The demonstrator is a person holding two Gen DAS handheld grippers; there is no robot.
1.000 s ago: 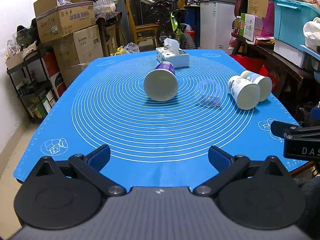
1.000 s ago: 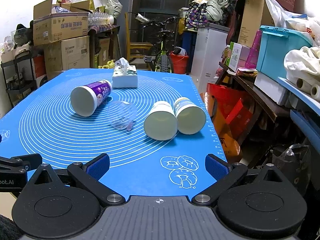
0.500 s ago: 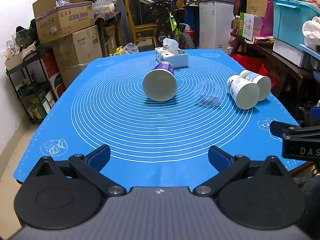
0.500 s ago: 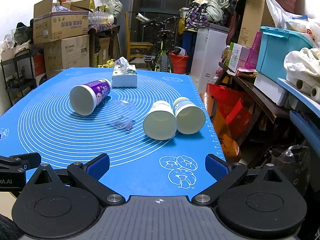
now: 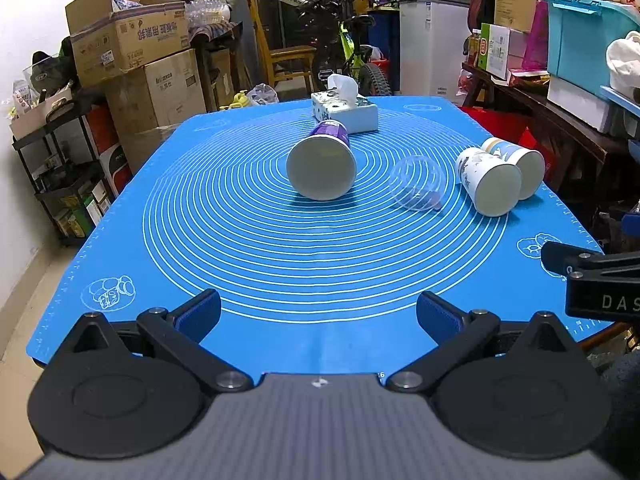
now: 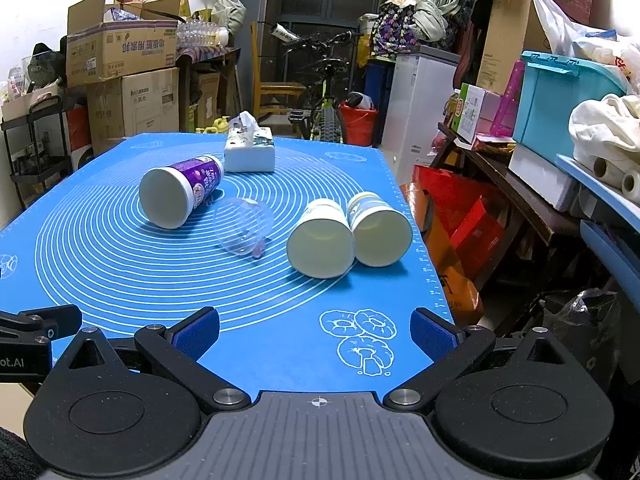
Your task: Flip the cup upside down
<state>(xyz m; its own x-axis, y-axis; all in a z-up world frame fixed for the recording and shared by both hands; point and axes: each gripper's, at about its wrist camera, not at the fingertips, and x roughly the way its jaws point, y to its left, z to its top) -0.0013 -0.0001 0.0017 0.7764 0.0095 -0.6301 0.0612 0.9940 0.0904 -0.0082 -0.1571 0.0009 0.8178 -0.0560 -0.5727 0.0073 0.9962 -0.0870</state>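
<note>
Several cups lie on their sides on a blue mat. A purple-labelled cup lies mid-table, mouth towards me. A clear plastic cup lies right of it. Two printed paper cups lie side by side at the right. My left gripper is open and empty over the mat's near edge. My right gripper is open and empty near the mat's front right corner.
A tissue box stands behind the purple cup. The right gripper's body shows at the left view's right edge. Cardboard boxes, a bicycle and shelves with bins surround the table.
Both views have shifted very slightly; the cups lie where they were and both grippers stay open.
</note>
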